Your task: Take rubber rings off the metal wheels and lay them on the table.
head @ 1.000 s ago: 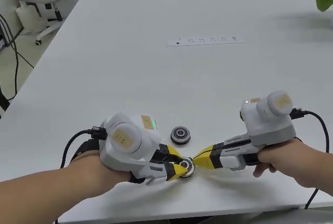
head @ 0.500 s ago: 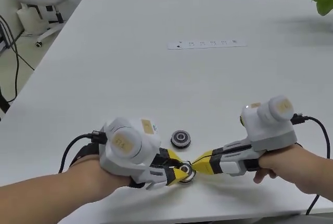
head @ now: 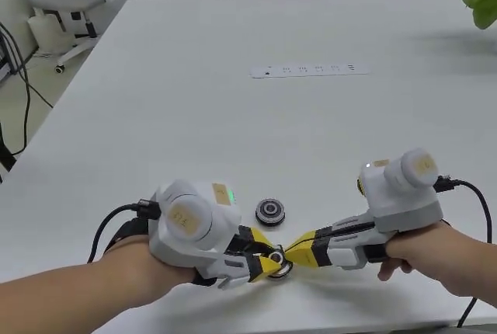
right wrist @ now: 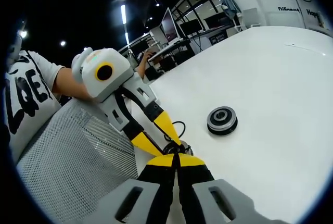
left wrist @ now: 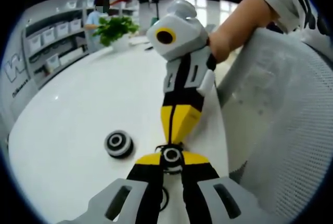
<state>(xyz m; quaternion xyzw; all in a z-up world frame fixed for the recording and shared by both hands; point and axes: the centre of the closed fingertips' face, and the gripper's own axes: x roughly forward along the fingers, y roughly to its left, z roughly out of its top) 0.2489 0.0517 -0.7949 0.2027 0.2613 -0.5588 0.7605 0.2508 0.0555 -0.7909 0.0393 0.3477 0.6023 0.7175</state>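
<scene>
Noted left gripper (left wrist: 171, 157) clamped on a small wheel (left wrist: 171, 154), held low over the near edge of the table (head: 233, 116). Found right gripper (head: 293, 250) with jaws pressed together, tips touching the wheel's right side and the two grippers lying nose to nose along one left-right line; could not tell whether the rubber ring was pinched. Judged any pull must run rightward along that line; saw second wheel (head: 269, 210) lying flat just beyond, apart from both.
</scene>
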